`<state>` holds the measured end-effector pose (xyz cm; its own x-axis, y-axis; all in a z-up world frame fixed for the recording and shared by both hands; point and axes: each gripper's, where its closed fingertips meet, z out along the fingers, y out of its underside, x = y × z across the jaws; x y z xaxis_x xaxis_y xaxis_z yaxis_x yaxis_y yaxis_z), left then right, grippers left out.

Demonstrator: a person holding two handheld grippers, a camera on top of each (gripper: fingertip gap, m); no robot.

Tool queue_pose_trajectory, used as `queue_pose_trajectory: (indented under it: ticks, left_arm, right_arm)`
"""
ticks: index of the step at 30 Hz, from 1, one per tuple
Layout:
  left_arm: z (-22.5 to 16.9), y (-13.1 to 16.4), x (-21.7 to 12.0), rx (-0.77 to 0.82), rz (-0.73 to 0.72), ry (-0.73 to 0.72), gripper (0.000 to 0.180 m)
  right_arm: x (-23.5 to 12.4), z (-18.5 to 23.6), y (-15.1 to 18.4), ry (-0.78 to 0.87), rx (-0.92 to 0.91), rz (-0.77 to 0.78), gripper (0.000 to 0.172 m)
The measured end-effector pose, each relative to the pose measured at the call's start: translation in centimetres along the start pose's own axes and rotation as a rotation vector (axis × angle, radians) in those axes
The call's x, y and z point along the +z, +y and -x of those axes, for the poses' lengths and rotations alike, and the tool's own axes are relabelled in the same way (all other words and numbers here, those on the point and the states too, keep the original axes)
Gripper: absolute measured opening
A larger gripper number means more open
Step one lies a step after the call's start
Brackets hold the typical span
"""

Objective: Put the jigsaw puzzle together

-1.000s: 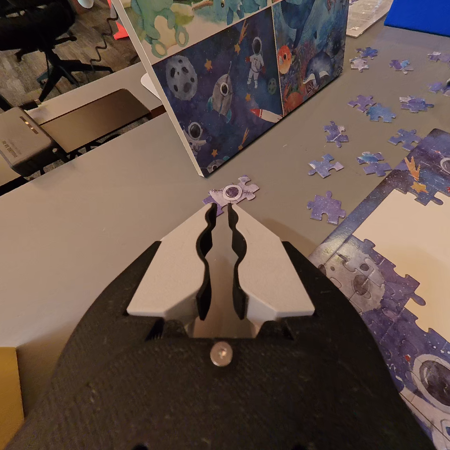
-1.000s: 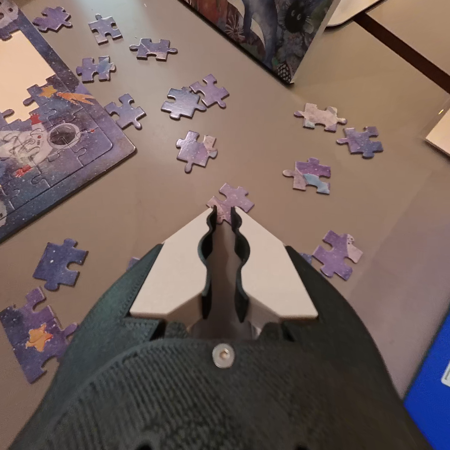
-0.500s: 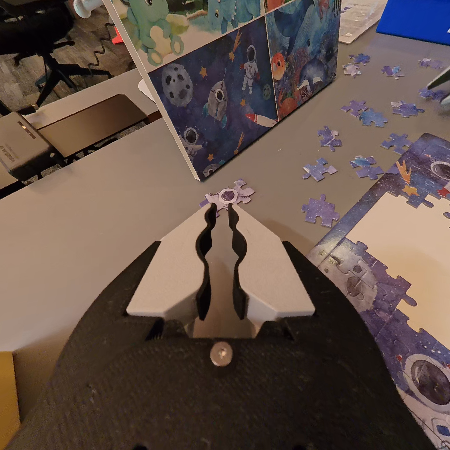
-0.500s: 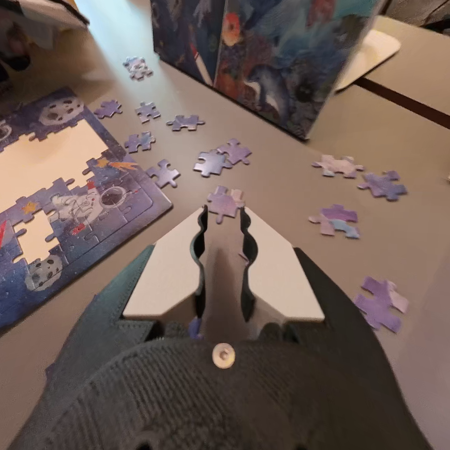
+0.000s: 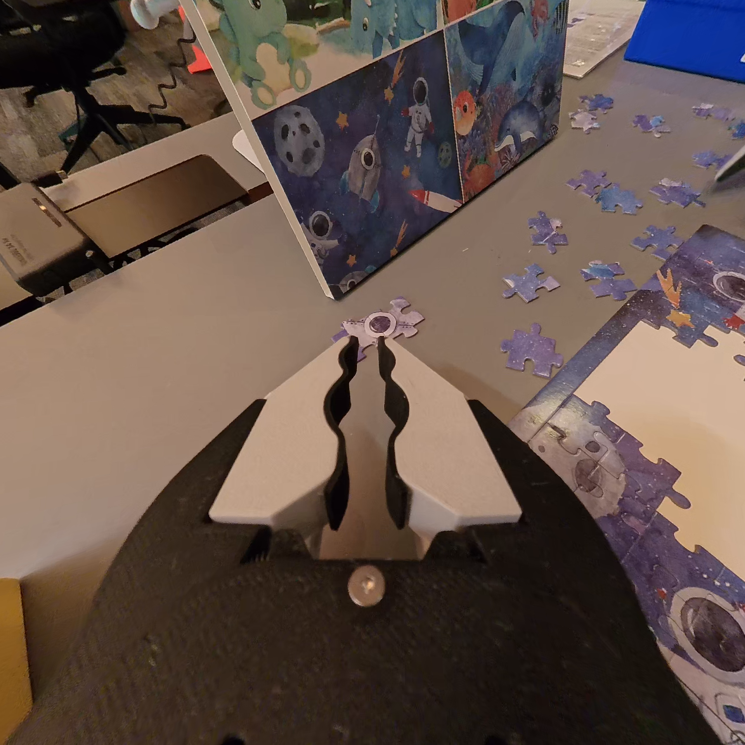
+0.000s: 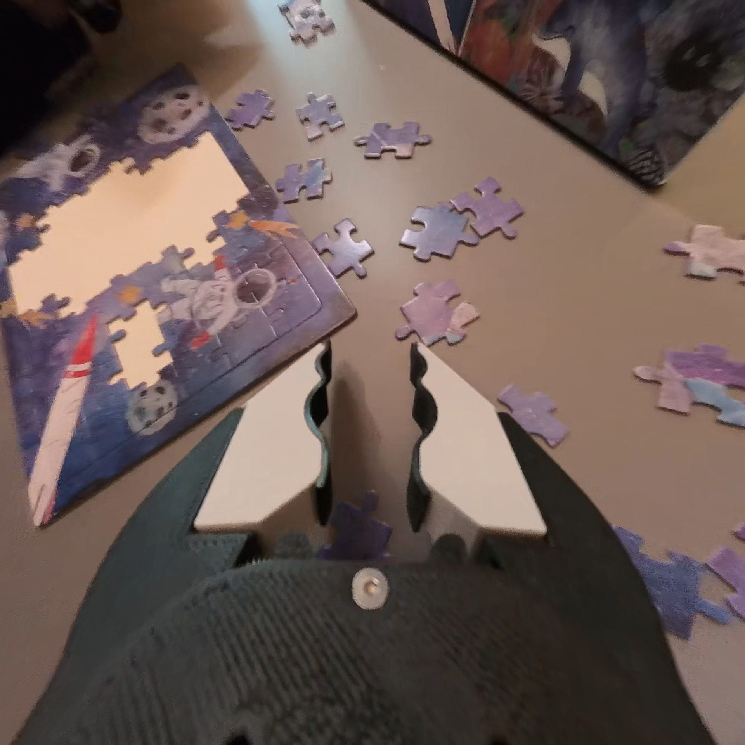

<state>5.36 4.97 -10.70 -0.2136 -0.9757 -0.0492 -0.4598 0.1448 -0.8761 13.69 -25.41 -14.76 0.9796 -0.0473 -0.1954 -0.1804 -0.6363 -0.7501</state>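
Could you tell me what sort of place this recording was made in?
Probably an office or lab: a grey work table carries a half-done space jigsaw and its picture box, while a black swivel chair stands on carpet beyond.

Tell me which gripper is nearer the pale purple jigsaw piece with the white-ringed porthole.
Left. The left gripper grips the porthole piece by its near edge; the right gripper is open beside the puzzle board's corner, well away.

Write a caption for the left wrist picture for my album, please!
Left gripper pinching a porthole puzzle piece over the grey table, beside a space-picture box.
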Motion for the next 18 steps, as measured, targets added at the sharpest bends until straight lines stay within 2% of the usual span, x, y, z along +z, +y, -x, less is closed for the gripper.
queue_pose_trajectory:
  ticks: [2, 5, 9, 11, 14, 18]
  left_arm:
    - [0.1, 0.1, 0.0, -0.002, 0.001, -0.001, 0.008]
    - [0.1, 0.1, 0.1, -0.006, 0.002, 0.0, 0.008]
    - [0.0, 0.2, 0.1, -0.006, 0.004, 0.004, 0.008]
    - [0.0, 0.2, 0.1, -0.002, 0.005, 0.003, 0.008]
    - [0.0, 0.1, 0.1, 0.001, 0.005, 0.002, 0.008]
    - [0.1, 0.0, 0.0, 0.002, -0.002, 0.0, 0.008]
  right_arm:
    - [-0.8, -1.1, -0.8, 0.062, -0.009, -0.042, 0.036]
    - [-3.1, -5.8, -1.9, 0.311, -0.026, -0.104, 0.037]
    - [-4.7, -11.6, -0.8, 0.517, 0.006, -0.023, 0.045]
    - [-4.2, -13.2, 0.5, 0.525, 0.046, 0.044, 0.054]
    - [-3.3, -13.6, 0.5, 0.456, 0.066, 0.026, 0.053]
    - [-3.2, -13.1, 0.5, 0.375, 0.075, 0.021, 0.032]
